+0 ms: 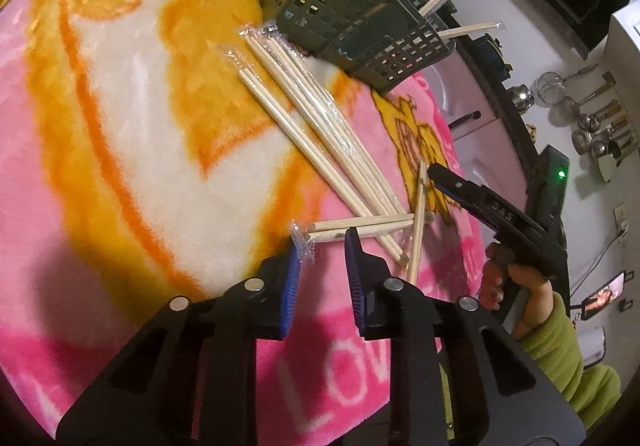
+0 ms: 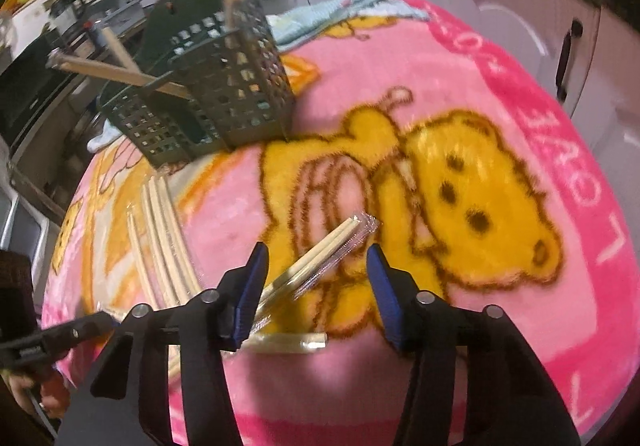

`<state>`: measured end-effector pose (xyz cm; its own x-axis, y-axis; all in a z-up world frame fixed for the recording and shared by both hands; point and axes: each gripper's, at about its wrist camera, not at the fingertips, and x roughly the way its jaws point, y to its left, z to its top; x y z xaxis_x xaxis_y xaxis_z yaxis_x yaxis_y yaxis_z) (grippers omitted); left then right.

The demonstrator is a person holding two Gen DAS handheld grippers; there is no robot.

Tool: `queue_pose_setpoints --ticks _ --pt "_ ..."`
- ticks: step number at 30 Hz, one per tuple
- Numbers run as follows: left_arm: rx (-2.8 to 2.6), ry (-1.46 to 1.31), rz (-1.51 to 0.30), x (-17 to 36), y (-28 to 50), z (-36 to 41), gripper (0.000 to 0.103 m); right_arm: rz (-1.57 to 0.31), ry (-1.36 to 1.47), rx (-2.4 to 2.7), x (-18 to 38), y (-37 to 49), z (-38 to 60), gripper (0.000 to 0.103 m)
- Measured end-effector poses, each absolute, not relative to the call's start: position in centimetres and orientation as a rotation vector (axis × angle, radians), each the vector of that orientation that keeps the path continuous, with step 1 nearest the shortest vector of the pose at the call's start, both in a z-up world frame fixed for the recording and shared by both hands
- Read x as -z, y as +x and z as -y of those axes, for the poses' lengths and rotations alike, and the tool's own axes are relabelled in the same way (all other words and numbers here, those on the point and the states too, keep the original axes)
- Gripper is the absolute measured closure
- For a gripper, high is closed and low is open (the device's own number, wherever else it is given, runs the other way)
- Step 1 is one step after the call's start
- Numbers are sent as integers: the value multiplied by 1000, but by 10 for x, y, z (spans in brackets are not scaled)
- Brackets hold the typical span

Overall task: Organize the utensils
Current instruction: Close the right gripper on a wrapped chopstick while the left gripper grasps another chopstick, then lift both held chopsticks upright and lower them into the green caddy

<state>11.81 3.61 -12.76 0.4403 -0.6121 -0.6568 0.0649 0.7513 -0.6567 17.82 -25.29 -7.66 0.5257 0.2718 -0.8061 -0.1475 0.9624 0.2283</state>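
Left gripper (image 1: 322, 244) stands narrowly open around a wrapped chopstick pair (image 1: 360, 227); right gripper (image 2: 316, 262) gapes half-open over another pair (image 2: 320, 260).

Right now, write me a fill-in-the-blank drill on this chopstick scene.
1. The loose chopsticks lie on a ____ blanket.
2. The caddy is dark ____.
3. The bear printed on the blanket is ____.
4. The pads of the right hand-held gripper are ____.

Missing words: pink; green; yellow; blue

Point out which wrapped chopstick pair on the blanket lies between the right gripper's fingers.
The wrapped pair lying diagonally over the bear print; the other pairs lie bunched nearer the green basket.
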Motion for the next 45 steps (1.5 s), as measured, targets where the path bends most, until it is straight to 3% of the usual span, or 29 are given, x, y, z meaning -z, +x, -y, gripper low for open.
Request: queue_pose_setpoints --ticks 11,12,14,18,22,32,45 --pt "474 -632 -1018 126 119 -41 92 -1066 250 -216 90 206 261 73" --pt "478 -638 -1017 125 119 -42 91 -1070 259 -215 90 208 262 75" --pt "484 -652 -1011 125 119 -44 79 -1079 271 -208 90 213 264 81" --pt "488 -680 -1012 126 122 -46 79 -1089 301 -207 90 221 267 91" --pt "499 -672 -1024 128 122 -43 93 -1083 308 -217 86 222 264 96" --pt "524 -628 -965 111 118 -43 97 -1014 266 -276 63 211 251 97" --pt "537 -509 -813 52 119 -35 99 -846 193 -363 3 184 237 97"
